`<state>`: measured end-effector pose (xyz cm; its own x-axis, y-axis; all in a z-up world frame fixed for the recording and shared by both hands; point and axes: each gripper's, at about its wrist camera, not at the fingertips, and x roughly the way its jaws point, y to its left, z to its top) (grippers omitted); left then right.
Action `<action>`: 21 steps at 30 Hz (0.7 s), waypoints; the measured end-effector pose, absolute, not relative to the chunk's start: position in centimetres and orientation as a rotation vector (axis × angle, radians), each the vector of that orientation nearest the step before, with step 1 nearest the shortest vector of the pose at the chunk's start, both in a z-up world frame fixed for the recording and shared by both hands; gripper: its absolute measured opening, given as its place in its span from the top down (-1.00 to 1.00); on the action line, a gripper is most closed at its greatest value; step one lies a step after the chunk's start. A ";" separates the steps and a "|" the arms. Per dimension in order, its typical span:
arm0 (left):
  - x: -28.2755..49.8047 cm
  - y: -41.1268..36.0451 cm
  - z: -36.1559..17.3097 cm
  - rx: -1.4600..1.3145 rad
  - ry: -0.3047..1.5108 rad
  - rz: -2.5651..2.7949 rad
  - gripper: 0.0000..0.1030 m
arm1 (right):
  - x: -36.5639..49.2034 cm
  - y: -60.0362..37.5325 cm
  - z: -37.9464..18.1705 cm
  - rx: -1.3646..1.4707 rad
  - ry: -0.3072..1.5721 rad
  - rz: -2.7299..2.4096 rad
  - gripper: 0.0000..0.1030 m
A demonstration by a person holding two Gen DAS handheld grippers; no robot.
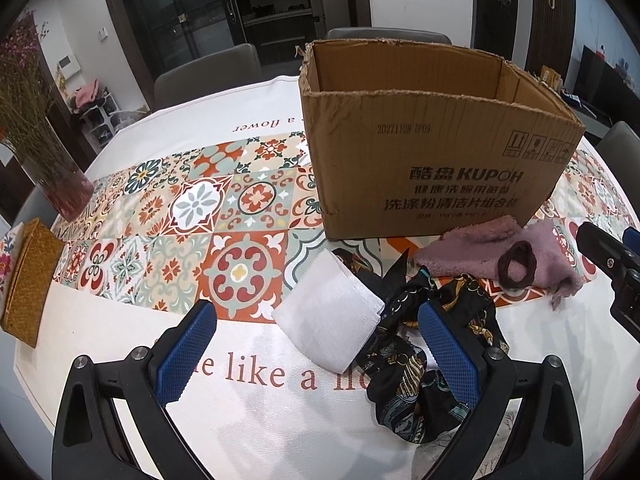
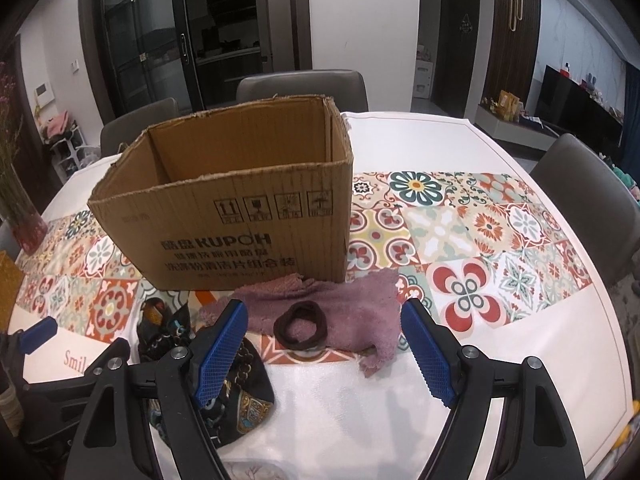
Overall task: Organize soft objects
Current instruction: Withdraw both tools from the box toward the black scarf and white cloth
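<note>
An open cardboard box [image 1: 436, 168] stands on the table; it also shows in the right wrist view [image 2: 240, 216]. In front of it lie a folded white cloth [image 1: 328, 316], a black patterned scarf [image 1: 432, 360] and a mauve towel [image 1: 496, 256] with a dark brown hair tie [image 1: 518, 264] on it. My left gripper [image 1: 316, 320] is open, its fingers either side of the white cloth. My right gripper [image 2: 324, 320] is open just before the mauve towel [image 2: 344, 304] and the hair tie [image 2: 300, 326]. The scarf [image 2: 236, 396] lies under its left finger.
A patterned tablecloth [image 1: 192, 208] covers the table. A vase of dried flowers [image 1: 52, 168] and a woven basket [image 1: 28, 280] stand at the left. Grey chairs [image 2: 300, 84] surround the table. The right gripper shows at the edge of the left wrist view [image 1: 616, 264].
</note>
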<state>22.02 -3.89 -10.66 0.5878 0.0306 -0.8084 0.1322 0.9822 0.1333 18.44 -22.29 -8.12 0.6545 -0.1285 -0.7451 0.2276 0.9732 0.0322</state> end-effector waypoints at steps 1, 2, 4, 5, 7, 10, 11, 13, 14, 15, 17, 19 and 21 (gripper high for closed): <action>22.1 -3.9 -10.8 0.187 0.944 -0.058 -0.99 | 18.5 -22.3 -8.3 0.127 0.837 -0.202 -0.55; 22.1 -3.9 -10.9 0.186 0.947 -0.058 -0.99 | 18.6 -22.3 -8.4 0.128 0.838 -0.202 -0.55; 22.2 -3.9 -11.1 0.183 0.952 -0.057 -0.98 | 18.7 -22.4 -8.6 0.132 0.842 -0.204 -0.55; 22.2 -3.9 -11.2 0.181 0.954 -0.055 -0.98 | 18.8 -22.4 -8.8 0.136 0.846 -0.204 -0.55; 22.3 -3.9 -11.5 0.177 0.960 -0.054 -0.95 | 18.9 -22.5 -9.2 0.140 0.854 -0.204 -0.55; 22.5 -3.8 -12.1 0.184 0.970 -0.050 -0.87 | 19.1 -22.4 -9.9 0.145 0.872 -0.203 -0.55; 22.5 -3.8 -12.3 0.185 0.976 -0.050 -0.85 | 19.2 -22.4 -10.1 0.146 0.875 -0.203 -0.55; 22.7 -3.7 -12.8 0.184 0.989 -0.050 -0.83 | 19.3 -22.3 -10.4 0.146 0.884 -0.200 -0.55; 22.8 -3.7 -12.9 0.182 0.992 -0.051 -0.81 | 19.3 -22.3 -10.5 0.145 0.887 -0.198 -0.55; 22.8 -3.7 -13.1 0.182 0.996 -0.052 -0.80 | 19.4 -22.3 -10.6 0.144 0.889 -0.198 -0.55; 23.0 -3.7 -13.4 0.186 0.999 -0.053 -0.75 | 19.5 -22.2 -10.9 0.144 0.895 -0.198 -0.55; 23.1 -3.8 -13.7 0.190 0.998 -0.053 -0.66 | 19.6 -22.1 -11.1 0.145 0.903 -0.194 -0.55; 23.3 -3.8 -13.8 0.189 1.001 -0.052 -0.60 | 19.7 -22.0 -11.4 0.142 0.909 -0.193 -0.55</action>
<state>23.29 -3.78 -13.82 0.5396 0.0435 -0.8408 0.1302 0.9823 0.1344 19.73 -22.00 -11.41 0.5991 -0.1057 -0.7937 0.2252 0.9735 0.0404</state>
